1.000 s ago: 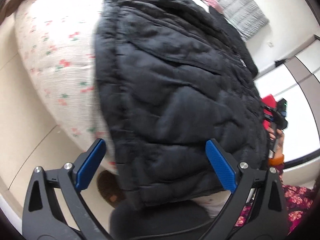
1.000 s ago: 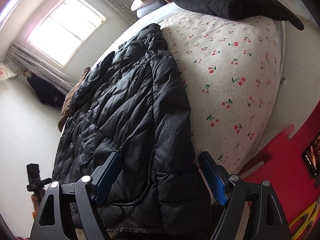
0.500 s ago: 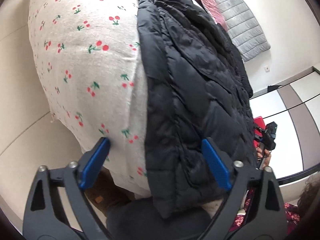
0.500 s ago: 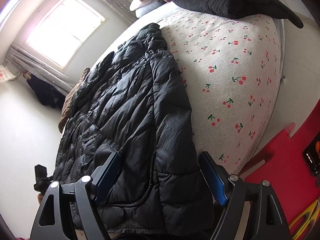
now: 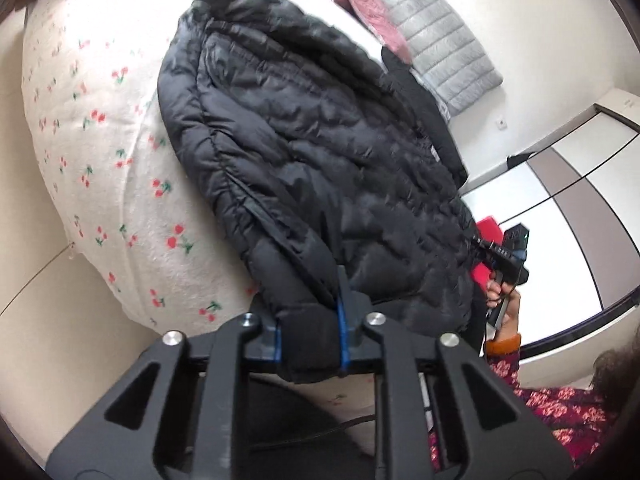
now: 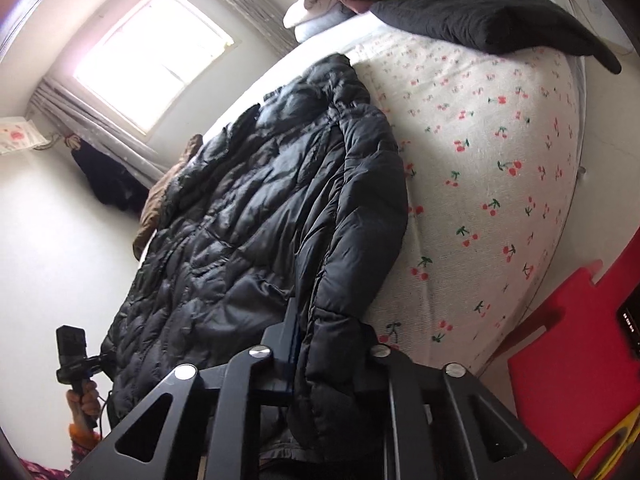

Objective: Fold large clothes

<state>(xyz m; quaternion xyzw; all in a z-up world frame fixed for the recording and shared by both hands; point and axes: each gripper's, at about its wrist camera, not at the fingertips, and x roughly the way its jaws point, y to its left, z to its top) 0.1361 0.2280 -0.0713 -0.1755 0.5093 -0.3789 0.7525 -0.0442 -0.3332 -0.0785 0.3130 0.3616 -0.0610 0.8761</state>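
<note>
Each hand-held gripper, left [image 5: 308,336] and right [image 6: 332,352], pinches a cuff of the black puffer jacket [image 5: 320,152] at six o'clock, likely to fold its sleeves inward across the bed [image 6: 500,168].

Quilted, faintly glossy black jacket [image 5: 320,152]

The left tongs [image 5: 308,338], black with blue pads, are clamped on the cuff end of a black quilted puffer jacket [image 5: 320,152] spread along a bed covered in a cream cherry-print sheet [image 5: 104,168]. At the jacket's far edge, a hand [image 5: 500,300] holds the other black tongs [image 5: 506,256]. A grey quilted blanket [image 5: 444,52] and a pink cushion [image 5: 372,12] lie beyond.
</note>
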